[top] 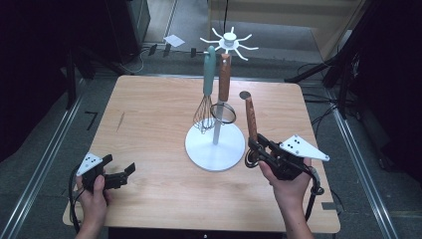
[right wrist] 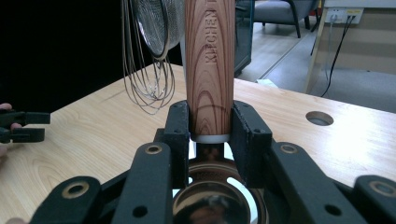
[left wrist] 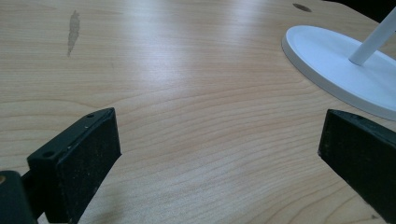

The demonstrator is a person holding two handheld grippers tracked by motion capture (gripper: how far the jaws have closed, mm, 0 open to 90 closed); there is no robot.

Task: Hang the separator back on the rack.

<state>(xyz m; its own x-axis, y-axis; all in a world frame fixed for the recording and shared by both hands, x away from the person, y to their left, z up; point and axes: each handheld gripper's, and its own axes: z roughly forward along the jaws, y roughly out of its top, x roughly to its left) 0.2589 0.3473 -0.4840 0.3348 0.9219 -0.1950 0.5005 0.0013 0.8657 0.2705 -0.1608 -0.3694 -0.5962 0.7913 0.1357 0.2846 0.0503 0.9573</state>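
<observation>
The white stand [top: 215, 149] with its round base sits near the middle of the wooden tabletop [top: 149, 124], and everything else is placed from it.

Well to the left of the stand's base, toward the near edge, the left tool [top: 123, 174] lies low over the wood in the person's left hand [top: 92, 191]. Its jaws stand wide apart with nothing between them; the left gripper view shows bare wood grain in the gap and the rim of the stand's base [left wrist: 336, 60] off to one side.

On the stand itself, a whisk [top: 205, 99] with a teal handle hangs from one of the white prongs at the top, its wire loops just above the base. Just beside it, on its right, hangs a small mesh strainer [top: 224, 107] with a wooden handle, close against the stand's pole.

Just to the right of the base, the right tool [top: 256, 147] is clamped on a wooden-handled utensil [top: 250, 119], held upright with the handle pointing up. In the right gripper view the jaws press both sides of the handle's [right wrist: 208, 70] lower end, with a shiny metal bowl [right wrist: 217, 200] below them. The person's right hand [top: 288, 186] holds this tool near the tabletop's right edge.
</observation>
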